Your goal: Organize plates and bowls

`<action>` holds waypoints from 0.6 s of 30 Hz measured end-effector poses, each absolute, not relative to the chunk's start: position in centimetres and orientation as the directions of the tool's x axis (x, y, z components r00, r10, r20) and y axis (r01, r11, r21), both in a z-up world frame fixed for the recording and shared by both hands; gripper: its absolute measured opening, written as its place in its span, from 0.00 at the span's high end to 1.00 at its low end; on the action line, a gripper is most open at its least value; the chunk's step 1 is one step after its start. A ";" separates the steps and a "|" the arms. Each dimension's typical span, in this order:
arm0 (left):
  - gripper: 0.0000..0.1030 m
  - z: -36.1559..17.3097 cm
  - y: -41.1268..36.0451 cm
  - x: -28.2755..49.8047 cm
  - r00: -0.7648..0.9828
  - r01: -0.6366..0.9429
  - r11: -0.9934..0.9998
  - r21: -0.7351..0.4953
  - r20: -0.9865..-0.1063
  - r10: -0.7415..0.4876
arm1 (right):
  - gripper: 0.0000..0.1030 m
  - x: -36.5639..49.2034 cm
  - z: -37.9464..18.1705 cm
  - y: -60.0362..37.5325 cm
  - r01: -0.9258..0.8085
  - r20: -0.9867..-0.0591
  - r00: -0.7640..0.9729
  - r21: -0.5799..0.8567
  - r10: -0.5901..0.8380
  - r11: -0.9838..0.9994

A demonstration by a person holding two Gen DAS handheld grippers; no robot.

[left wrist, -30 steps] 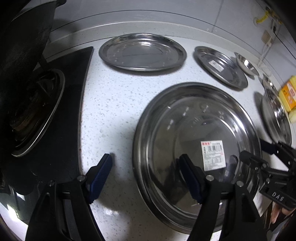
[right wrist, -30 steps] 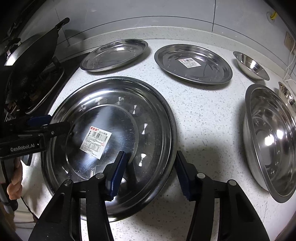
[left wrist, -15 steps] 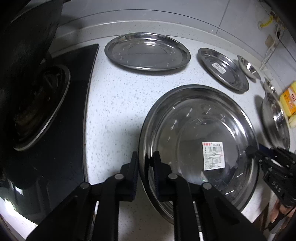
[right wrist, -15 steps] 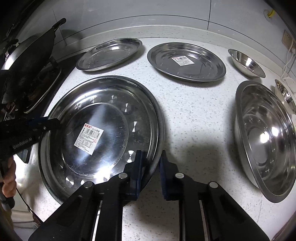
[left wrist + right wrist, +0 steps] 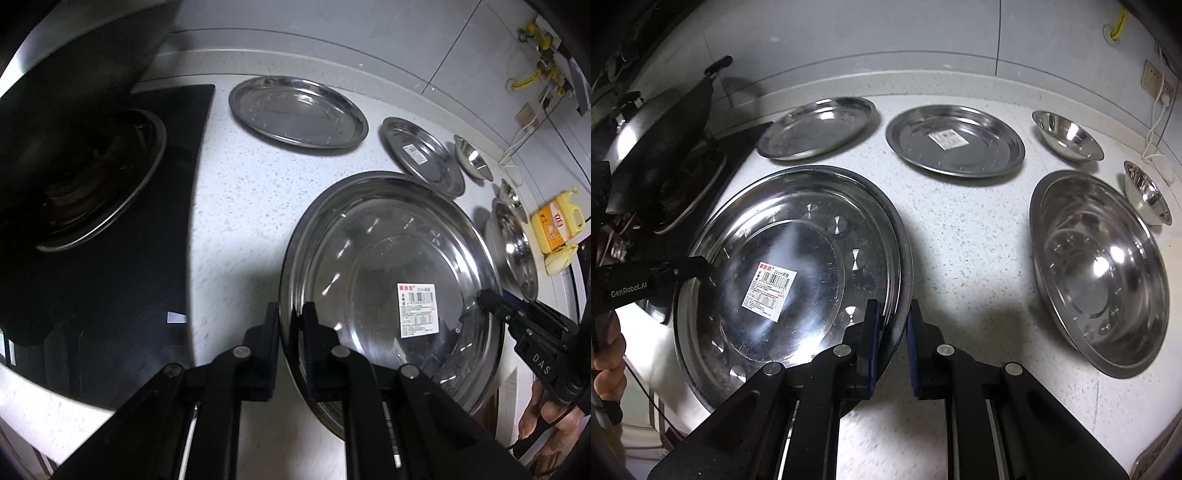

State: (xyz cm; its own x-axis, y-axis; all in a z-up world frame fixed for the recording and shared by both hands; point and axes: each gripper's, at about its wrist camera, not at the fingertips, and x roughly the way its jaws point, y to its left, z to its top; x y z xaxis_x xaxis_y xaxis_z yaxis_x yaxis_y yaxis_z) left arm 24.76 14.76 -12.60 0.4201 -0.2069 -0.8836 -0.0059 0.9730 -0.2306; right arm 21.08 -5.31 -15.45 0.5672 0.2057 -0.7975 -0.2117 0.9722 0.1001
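Big steel plate [image 5: 798, 258] lower left of frame, on the desk [image 5: 960, 240]. Left gripper [image 5: 291, 325] and right gripper [image 5: 892, 332] jaws clenched on opposite rims. Risk: thin slick rim slips out, plate tilts, clatters onto large bowl [image 5: 1100, 273].

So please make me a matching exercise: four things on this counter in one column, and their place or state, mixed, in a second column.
Things:
1. big plate
2. yellow bottle
3. wok
4. big bowl

Place or state:
A. on the stove
B. gripped at its rim by both grippers
C. on the counter, untouched, right of the gripped item
D. by the wall, far right

Pairs: 1-B, 2-D, 3-A, 4-C
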 end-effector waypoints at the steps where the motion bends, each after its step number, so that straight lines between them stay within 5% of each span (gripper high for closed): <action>1: 0.90 -12.4 15.0 24.1 0.419 -0.009 0.973 -0.230 -0.884 -0.205 | 0.87 20.7 -15.1 -5.1 -0.219 -0.794 0.569 0.103 0.213 0.970; 18: 0.90 -15.5 17.5 19.0 0.368 -0.037 0.977 -0.210 -0.912 -0.182 | 0.88 17.2 -19.3 -2.0 -0.298 -0.833 0.494 0.105 0.248 0.949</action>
State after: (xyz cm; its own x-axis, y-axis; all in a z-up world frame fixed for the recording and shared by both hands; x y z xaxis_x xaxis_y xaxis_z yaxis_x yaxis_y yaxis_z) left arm 19.03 17.51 -15.53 0.3677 -0.1817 -0.9120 -0.0367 0.9771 -0.2095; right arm 17.25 -2.01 -19.28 0.4944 0.2475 -0.8332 -0.2984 0.9487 0.1047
